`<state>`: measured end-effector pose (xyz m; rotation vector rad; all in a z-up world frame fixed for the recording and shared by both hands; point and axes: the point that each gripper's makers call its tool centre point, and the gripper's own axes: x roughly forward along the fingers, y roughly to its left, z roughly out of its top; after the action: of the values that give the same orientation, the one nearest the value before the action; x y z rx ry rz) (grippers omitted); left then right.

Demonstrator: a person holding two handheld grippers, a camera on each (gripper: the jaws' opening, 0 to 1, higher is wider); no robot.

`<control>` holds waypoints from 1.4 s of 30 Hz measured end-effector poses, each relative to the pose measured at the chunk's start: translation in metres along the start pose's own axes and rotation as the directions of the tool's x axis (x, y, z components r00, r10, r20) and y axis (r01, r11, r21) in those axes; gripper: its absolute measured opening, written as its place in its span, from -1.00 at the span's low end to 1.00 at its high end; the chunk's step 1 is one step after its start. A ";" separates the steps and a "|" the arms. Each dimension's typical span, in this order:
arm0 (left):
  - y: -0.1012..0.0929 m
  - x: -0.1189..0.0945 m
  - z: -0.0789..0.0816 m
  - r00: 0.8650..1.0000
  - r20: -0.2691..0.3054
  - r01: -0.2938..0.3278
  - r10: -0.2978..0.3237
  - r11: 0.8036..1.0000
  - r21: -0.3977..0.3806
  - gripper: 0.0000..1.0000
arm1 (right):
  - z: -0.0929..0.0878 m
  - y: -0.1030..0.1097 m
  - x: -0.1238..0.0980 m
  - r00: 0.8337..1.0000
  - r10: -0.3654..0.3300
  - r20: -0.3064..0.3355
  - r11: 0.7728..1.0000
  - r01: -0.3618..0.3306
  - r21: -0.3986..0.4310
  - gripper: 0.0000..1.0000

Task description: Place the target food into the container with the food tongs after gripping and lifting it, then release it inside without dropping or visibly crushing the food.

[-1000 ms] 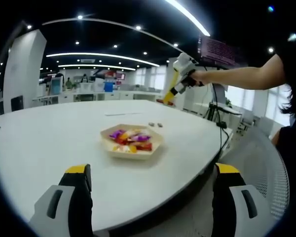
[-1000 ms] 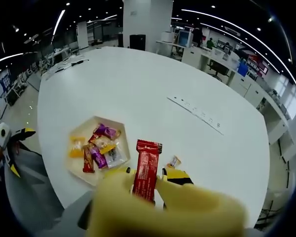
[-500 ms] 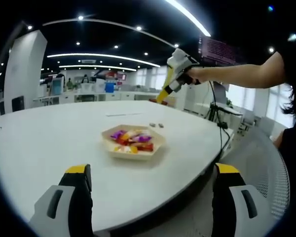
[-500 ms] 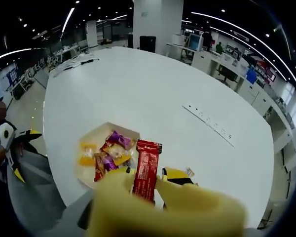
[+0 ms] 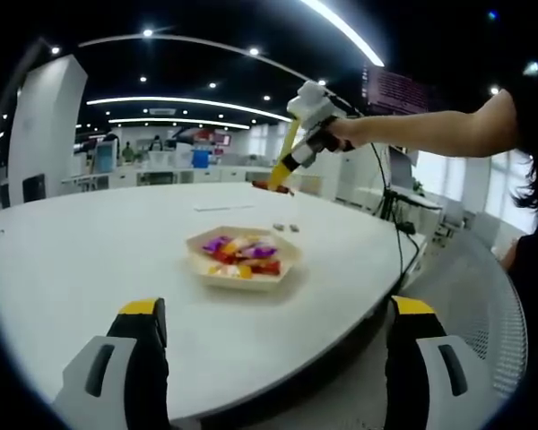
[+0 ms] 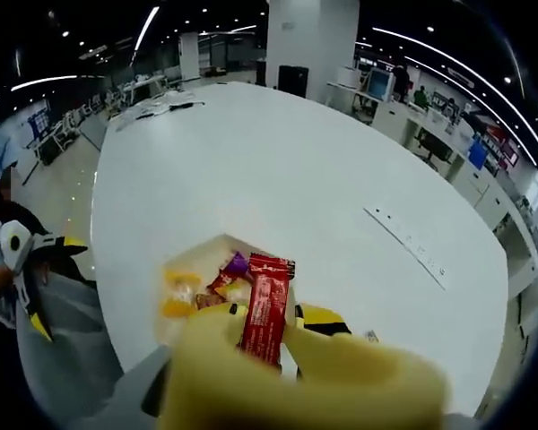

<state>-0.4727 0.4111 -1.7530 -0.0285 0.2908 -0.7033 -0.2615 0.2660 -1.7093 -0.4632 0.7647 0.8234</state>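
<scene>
In the right gripper view, the right gripper [image 6: 264,315] is seen closed on yellow food tongs [image 6: 305,381], which fill the bottom of the frame. A red wrapped snack bar [image 6: 264,309] is pinched between the tong tips. The bar stands out ahead of the jaws, its long axis running along the jaw direction, one end gripped and the free end pointing away from the camera. Past the bar's free end, a pale hexagonal container [image 6: 197,273] is seen on the white table [image 6: 278,170]; the bar overlaps its near edge in this view. Orange, purple and red wrapped sweets [image 6: 202,287] lie inside the container. One small loose piece [image 6: 370,337] lies on the table to the right of the jaws.

In the left gripper view, the left gripper [image 5: 271,345] is held with its jaws spread wide and nothing between them. The container [image 5: 243,257] sits ahead of the jaws, roughly centred between them. The right gripper [image 5: 310,121] is seen up and beyond the container, held by a person's hand [image 5: 345,133], with the tongs [image 5: 287,157] angled down and the bar [image 5: 273,186] at their tips, in the air above the table and beyond the container. Whether the bar is above the container cannot be told.
</scene>
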 end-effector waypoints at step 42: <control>0.002 -0.003 0.003 1.000 0.022 -0.010 0.010 1.000 -0.012 0.94 | 0.013 0.056 0.036 0.990 0.137 -0.031 0.988 -0.138 -0.061 -0.39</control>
<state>-0.4730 0.4142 -1.7495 -0.0460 0.2742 -0.6912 -0.2844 0.3257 -1.7328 -0.4827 0.8034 0.9740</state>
